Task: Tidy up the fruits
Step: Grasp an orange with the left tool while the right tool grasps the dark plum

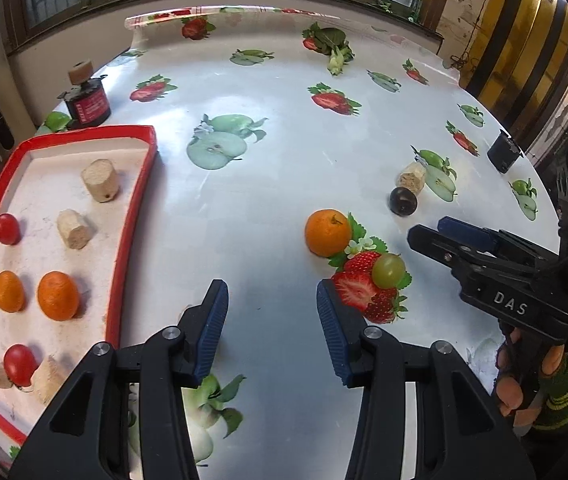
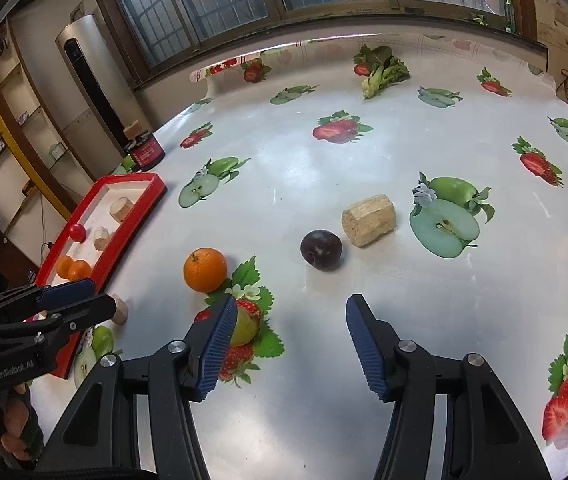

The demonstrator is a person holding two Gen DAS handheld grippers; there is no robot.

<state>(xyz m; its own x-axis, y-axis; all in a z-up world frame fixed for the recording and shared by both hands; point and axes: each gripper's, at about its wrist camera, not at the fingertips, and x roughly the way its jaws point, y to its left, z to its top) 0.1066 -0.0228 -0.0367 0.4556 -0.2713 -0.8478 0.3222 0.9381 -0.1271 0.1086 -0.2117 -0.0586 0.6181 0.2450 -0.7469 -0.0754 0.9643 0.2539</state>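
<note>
We're holding both tools over the surface [image 1: 268, 200], nothing gripped. Left tool [image 1: 272, 312] is sitting partly open and empty; right tool [image 2: 288, 340] is gaping wider, also empty. Orange [image 1: 327, 233] is lying at 1 o'clock of the left tool, green grape [image 1: 388, 270] just beside it, plum [image 2: 321, 249] at 12 o'clock of the right. Red tray [image 1: 134, 216] at 9 o'clock is carrying fruit.

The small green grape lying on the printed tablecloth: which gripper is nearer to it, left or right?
Right. The right gripper has the small green grape just beside its left finger, outside the open jaws. The left gripper is farther, with the grape to its right.
</note>
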